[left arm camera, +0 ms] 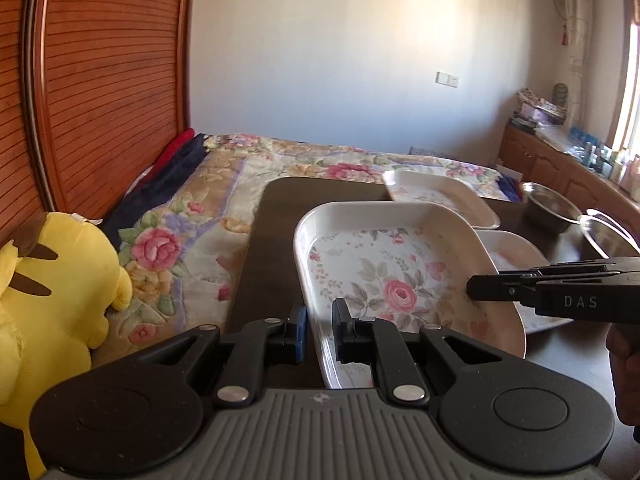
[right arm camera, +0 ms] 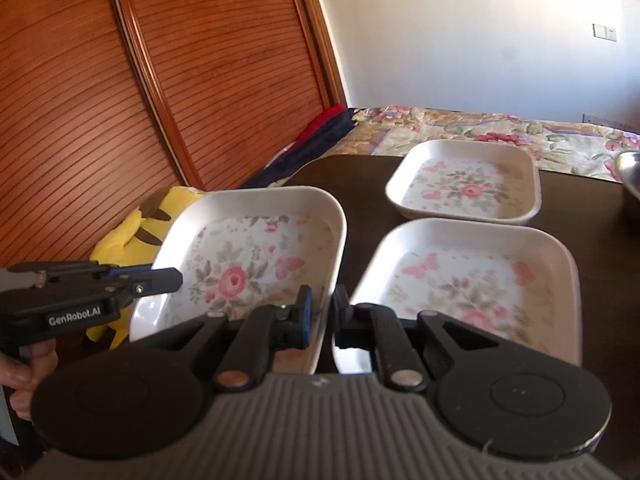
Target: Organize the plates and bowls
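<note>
A square white plate with a rose print (left arm camera: pixel 384 272) (right arm camera: pixel 256 256) hangs tilted above the dark table (left arm camera: pixel 272 240), held from both sides. My left gripper (left arm camera: pixel 320 316) is shut on its left rim and shows from the side in the right wrist view (right arm camera: pixel 176 280). My right gripper (right arm camera: pixel 323 300) is shut on the opposite rim, and its tip (left arm camera: pixel 474 288) reaches over the plate from the right. Two matching floral plates lie on the table, one near (right arm camera: pixel 472 280) (left arm camera: pixel 516 248) and one farther back (right arm camera: pixel 464 180) (left arm camera: pixel 440 196).
Two steel bowls (left arm camera: pixel 548 204) (left arm camera: pixel 608 236) stand at the table's right end. A yellow plush toy (left arm camera: pixel 60 300) sits on the floral bed (left arm camera: pixel 224 184) to the left of the table. A wooden slatted headboard (right arm camera: pixel 120 100) rises behind. A person's hand (right arm camera: pixel 24 372) grips the left handle.
</note>
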Demonstrator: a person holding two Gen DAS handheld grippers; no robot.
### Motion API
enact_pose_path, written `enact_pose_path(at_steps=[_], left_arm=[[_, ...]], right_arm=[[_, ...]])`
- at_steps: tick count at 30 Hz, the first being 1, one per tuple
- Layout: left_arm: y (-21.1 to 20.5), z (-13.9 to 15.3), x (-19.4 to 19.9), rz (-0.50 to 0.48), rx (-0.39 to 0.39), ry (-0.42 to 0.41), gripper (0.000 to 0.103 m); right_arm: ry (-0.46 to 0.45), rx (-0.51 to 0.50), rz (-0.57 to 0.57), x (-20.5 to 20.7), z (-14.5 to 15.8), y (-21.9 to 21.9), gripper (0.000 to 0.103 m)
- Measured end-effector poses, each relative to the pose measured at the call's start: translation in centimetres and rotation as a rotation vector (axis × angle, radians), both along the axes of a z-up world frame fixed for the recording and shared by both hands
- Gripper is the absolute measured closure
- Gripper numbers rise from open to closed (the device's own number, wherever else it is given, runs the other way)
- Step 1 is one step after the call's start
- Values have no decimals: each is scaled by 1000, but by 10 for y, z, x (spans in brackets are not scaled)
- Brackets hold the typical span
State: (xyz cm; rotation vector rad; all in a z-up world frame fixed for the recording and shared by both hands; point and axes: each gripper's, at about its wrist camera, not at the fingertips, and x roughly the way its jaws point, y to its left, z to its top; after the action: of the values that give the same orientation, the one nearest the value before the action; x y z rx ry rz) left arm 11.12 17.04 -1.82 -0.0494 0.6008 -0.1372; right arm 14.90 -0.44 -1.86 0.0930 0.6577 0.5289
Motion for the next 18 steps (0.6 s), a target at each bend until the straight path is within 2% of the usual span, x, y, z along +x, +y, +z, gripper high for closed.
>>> enact_pose_path(at_steps=[12, 18], left_arm=[[-38, -5, -65, -72, -83, -4, 89], [-60, -15, -85, -96, -101, 11, 89]], right_arm=[[-20, 20, -33, -73, -3, -54, 91], [-12, 7, -42, -96, -17, -75, 91]])
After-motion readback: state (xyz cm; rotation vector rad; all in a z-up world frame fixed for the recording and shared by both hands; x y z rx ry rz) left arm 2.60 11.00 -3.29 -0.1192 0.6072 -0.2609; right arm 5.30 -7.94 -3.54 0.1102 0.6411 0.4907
